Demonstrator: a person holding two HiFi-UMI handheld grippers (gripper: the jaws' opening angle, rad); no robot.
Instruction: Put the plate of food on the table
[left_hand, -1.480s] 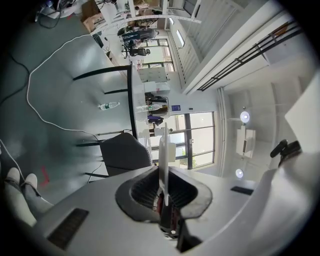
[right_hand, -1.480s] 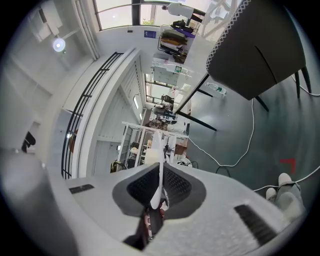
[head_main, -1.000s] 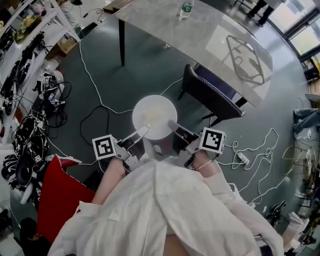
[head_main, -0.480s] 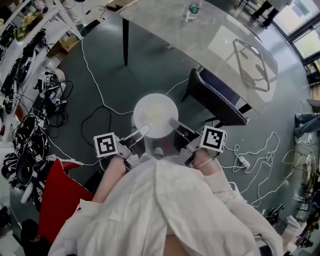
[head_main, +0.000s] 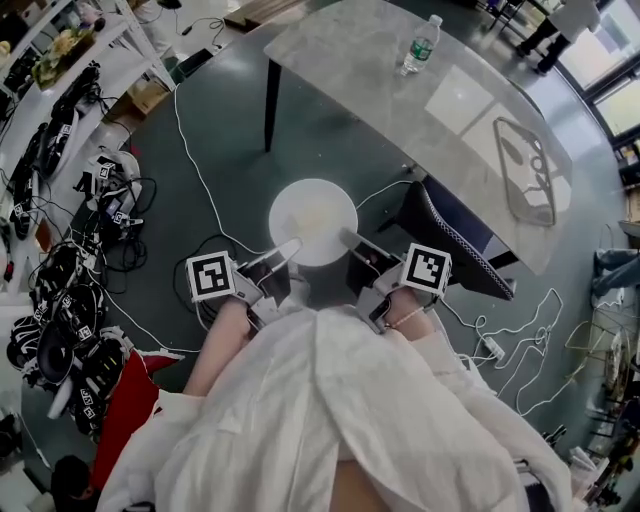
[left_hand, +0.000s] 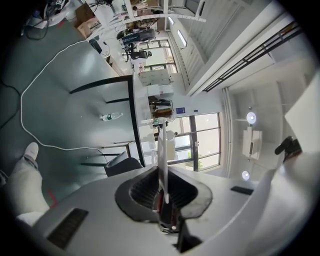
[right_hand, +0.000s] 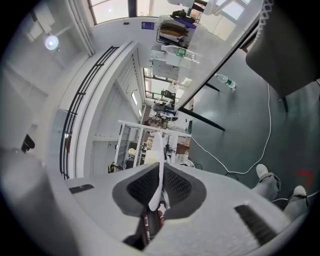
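While the round white plate (head_main: 312, 222) with its pale portion of food hangs clear of any support, the task stands at its carrying stage, not its placing stage. The left hand-held gripper (head_main: 286, 250) is closed narrow on the plate's near-left rim, and the right hand-held gripper (head_main: 348, 240) is closed narrow on the near-right rim. The left gripper view and the right gripper view each show the thin white rim edge-on, pinched between dark ribbed pads. The plate appears level between the two, in front of the person's body and above the dark grey-green floor (head_main: 230, 150).

Done, as far as the views show: the plate is picked up and secured at two points on its rim.

Left to do: the grey stone-pattern worktop (head_main: 400, 90) lies ahead and to the right in the head view, well apart from the plate. A clear plastic water bottle (head_main: 421, 44) stands on it towards the far side. A dark upholstered chair (head_main: 455, 240) stands at the near edge, to the right of the plate. The plate has yet to be brought over the worktop, lowered until its base rests flat, and released by both hand-held grippers. The bare area of the worktop near the bottle appears sufficient for the set-down. Judged overall, the task is near its mid-point.
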